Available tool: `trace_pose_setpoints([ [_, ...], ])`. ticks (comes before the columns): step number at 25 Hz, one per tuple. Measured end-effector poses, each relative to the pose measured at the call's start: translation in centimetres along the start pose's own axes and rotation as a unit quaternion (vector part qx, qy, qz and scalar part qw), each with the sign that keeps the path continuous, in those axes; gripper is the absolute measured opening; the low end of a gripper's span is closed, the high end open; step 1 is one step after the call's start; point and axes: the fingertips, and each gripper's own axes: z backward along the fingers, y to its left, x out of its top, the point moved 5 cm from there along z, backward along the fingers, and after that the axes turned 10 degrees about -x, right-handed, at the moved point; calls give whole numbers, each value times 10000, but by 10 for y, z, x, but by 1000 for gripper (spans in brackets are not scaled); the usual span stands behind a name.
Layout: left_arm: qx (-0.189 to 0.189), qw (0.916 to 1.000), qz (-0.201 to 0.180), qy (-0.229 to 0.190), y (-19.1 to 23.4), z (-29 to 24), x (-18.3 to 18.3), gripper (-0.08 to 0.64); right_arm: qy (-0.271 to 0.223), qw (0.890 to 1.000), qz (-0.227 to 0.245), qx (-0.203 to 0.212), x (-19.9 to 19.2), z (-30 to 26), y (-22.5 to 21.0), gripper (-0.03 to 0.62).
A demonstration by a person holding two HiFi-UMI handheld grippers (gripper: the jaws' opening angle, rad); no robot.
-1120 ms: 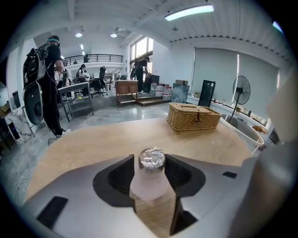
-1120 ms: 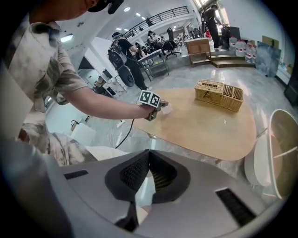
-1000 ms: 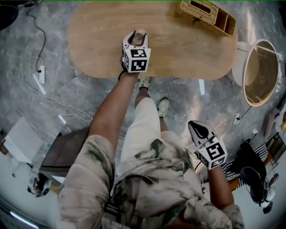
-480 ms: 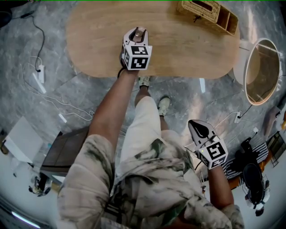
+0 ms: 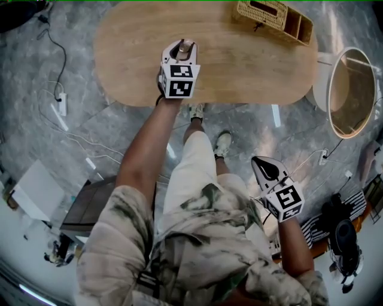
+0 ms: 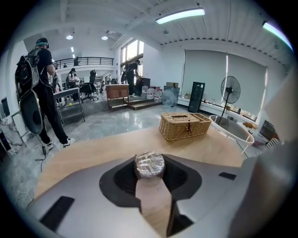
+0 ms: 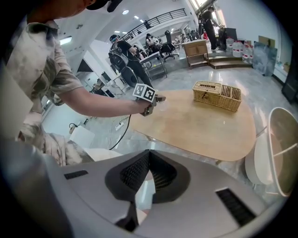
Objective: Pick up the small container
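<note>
**Floor, far left.** Power strip (image 5: 61,104) with loose white cables, lying well clear of the table.

**Left gripper (image 5: 181,52).** Held out on a straight arm over the near edge of the wooden table (image 5: 239,66). Its jaws are partly closed, with the pads pressed on either side of the item below, so it has a hold.

**Small container (image 6: 149,164).** A short round pot with a clear lid and pale contents. It sits upright between the left gripper's pads, near their tips, over the near-left part of the tabletop. Its long axis is vertical and the jaws meet it from the two sides, so the container lies straight ahead of the tool with no offset to correct. I cannot tell whether its base has left the wood.

**Judgement on the coming move.** A straight lift should do it. The pot is small and its wall smooth, so a tilt could let it slip.

**Wicker basket (image 5: 272,17).** On the far right end of the table, well apart from the container and not in the way.

**Right gripper (image 5: 261,167).** Held low beside the person's hip, away from the table. Its jaws are closed tip to tip on nothing — much the farther of the two from the task.

**Round white-rimmed stand (image 5: 350,89).** Just beyond the table's right end.
</note>
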Motion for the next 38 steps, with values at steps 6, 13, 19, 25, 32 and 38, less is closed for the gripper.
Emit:
trace_pose_setpoints([
  [6, -134, 9999, -60, -48, -19, 34, 32, 141, -254, 9997, 5, -22, 0, 21, 2, 23],
  [13, -218, 9996, -124, -138, -47, 88, 68, 141, -567, 9984, 47, -25, -4, 57, 10, 23],
  [19, -450, 9986, -237, -149, -79, 135, 99, 141, -881, 9961, -22, -23, -1, 88, 9, 23],
  [25, -585, 9978, -255, -154, -113, 179, 118, 141, -1146, 9931, 217, -120, -2, 115, 8, 23],
  [32, -751, 9968, -225, -171, -151, 233, 135, 141, -1320, 9899, 508, -93, -9, 147, 23, 23],
  [38, -775, 9962, -254, -320, -182, 269, 146, 141, -1472, 9871, 625, -104, -20, 172, 29, 23],
])
